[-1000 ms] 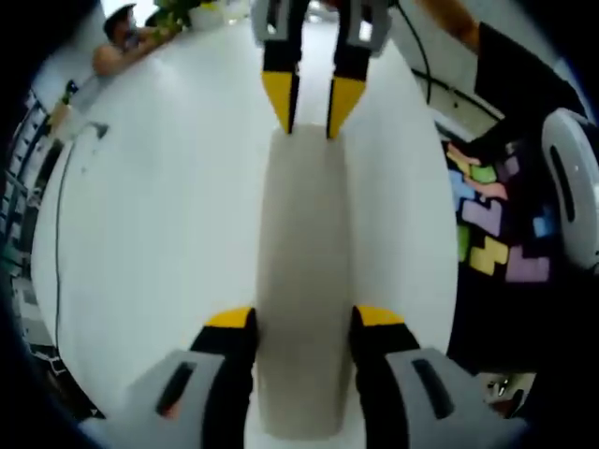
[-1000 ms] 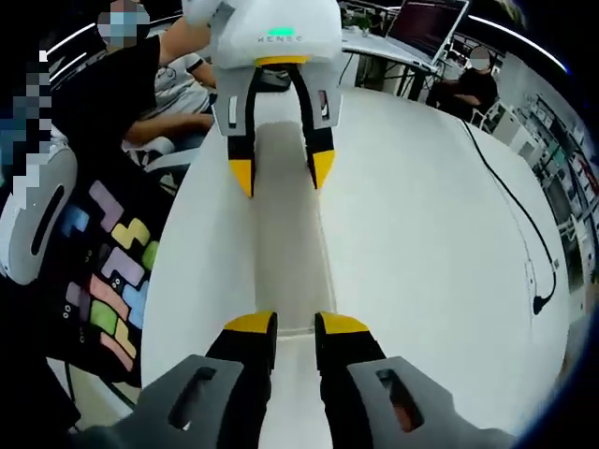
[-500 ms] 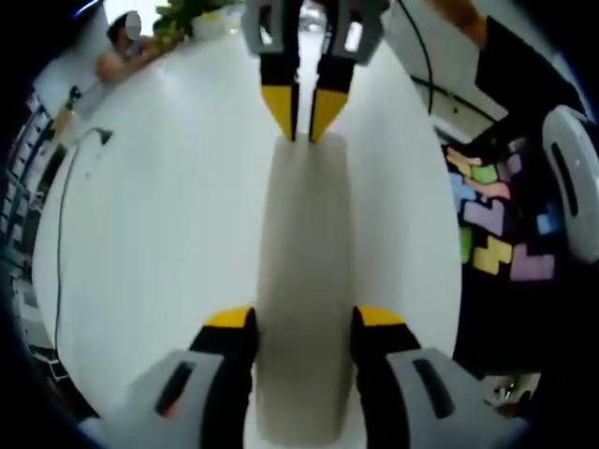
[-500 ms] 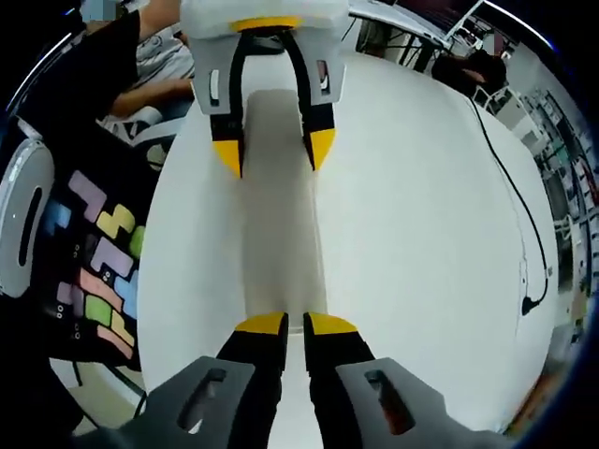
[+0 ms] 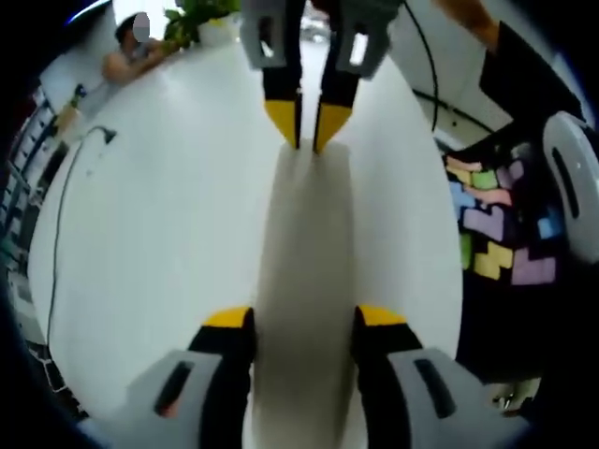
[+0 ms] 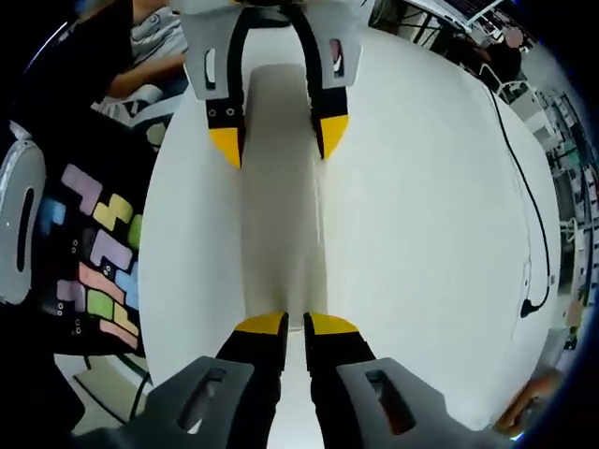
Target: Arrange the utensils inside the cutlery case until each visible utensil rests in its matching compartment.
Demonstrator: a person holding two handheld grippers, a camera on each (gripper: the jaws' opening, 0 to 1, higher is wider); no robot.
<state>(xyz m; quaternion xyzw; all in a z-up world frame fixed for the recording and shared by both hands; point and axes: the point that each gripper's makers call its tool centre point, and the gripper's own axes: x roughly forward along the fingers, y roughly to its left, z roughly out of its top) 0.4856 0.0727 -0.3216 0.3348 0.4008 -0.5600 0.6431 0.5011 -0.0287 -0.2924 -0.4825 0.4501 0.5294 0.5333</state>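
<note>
A long, closed, pale grey cutlery case [image 5: 307,243] lies lengthwise on the white table [image 5: 168,215], between my two grippers. My left gripper [image 5: 304,318] straddles the near end, and its yellow-tipped jaws press on both long sides. The same gripper [image 6: 279,140] reaches in from the top of the right gripper view, around the case [image 6: 281,215]. My right gripper [image 6: 296,323] is nearly shut, pinching the narrow end of the case. It also appears at the top of the left gripper view [image 5: 307,126]. No utensils can be seen; the case's inside is hidden.
A dark panel with coloured block shapes [image 5: 496,234] [image 6: 94,253] stands beside the table's long edge, next to a white rounded device [image 5: 573,187]. A black cable [image 5: 61,196] [image 6: 529,234] runs over the table's other side. People sit at the far end.
My right gripper's jaws have narrowed from a wider gap to a pinch on the case's end. My left gripper's jaws have kept the same spread around the case.
</note>
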